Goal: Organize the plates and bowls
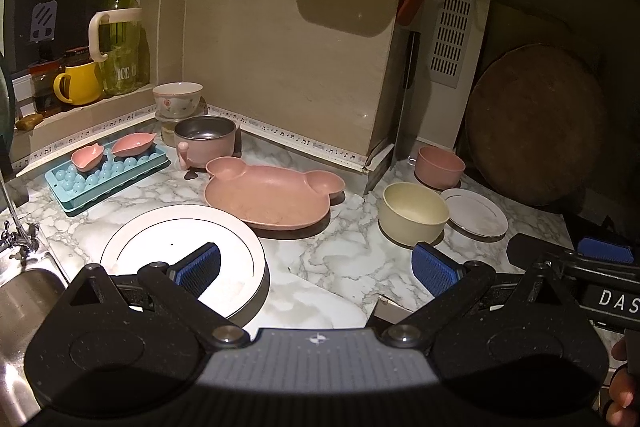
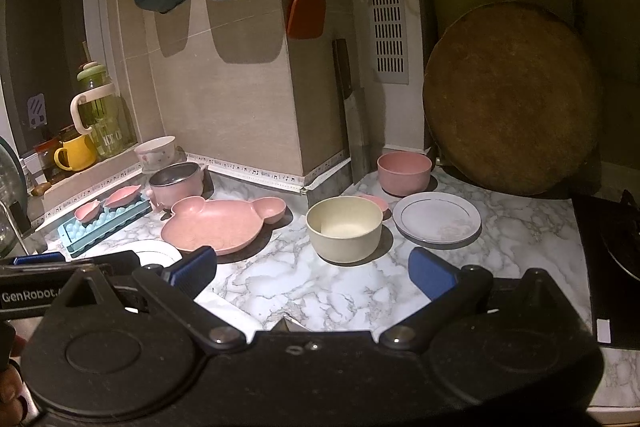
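Note:
On the marble counter [image 1: 344, 259] lie a large white plate [image 1: 168, 239], a pink bear-shaped plate [image 1: 268, 199], a cream bowl [image 1: 412, 213], a pink bowl [image 1: 438, 167] and a small white plate [image 1: 476, 213]. My left gripper [image 1: 316, 267] is open and empty, its left pad over the large plate's near edge. My right gripper [image 2: 312, 269] is open and empty just before the cream bowl [image 2: 344, 227]. The small white plate [image 2: 436, 221], pink bowl [image 2: 404, 173] and bear plate [image 2: 216, 223] show beyond. A small pink dish [image 2: 376, 202] peeks out behind the cream bowl.
A steel-lined pink pot [image 1: 206, 143], a floral bowl [image 1: 178, 99], a blue ice tray [image 1: 104, 179] with two pink leaf dishes stand at the back left. A sink [image 1: 24, 307] is at the left. A round wooden board [image 2: 512, 99] leans at the right; a stove [image 2: 616, 259] lies beyond.

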The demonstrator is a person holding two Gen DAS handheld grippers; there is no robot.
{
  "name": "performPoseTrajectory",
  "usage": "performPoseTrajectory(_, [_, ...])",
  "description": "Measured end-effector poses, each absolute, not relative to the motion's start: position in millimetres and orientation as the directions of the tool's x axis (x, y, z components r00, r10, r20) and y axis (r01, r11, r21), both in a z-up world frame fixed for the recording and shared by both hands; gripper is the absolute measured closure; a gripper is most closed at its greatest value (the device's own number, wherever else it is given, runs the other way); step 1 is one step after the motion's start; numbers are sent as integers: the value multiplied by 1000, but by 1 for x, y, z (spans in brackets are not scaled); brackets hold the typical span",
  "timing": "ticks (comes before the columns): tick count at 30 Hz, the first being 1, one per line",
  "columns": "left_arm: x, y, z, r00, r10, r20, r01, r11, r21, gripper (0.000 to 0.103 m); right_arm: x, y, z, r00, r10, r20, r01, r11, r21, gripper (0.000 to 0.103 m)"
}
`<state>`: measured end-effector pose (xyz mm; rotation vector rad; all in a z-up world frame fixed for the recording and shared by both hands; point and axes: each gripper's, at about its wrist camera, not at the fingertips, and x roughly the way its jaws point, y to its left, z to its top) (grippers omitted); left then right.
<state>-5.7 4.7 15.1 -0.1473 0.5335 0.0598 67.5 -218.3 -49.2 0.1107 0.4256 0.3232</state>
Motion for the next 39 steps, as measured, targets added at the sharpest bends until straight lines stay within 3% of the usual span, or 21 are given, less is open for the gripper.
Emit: performPoseTrajectory(39, [3,18,16,862,33,-506,-117,984,-136,1,75,-207,-51,848,359,-390,-319,933,165,1])
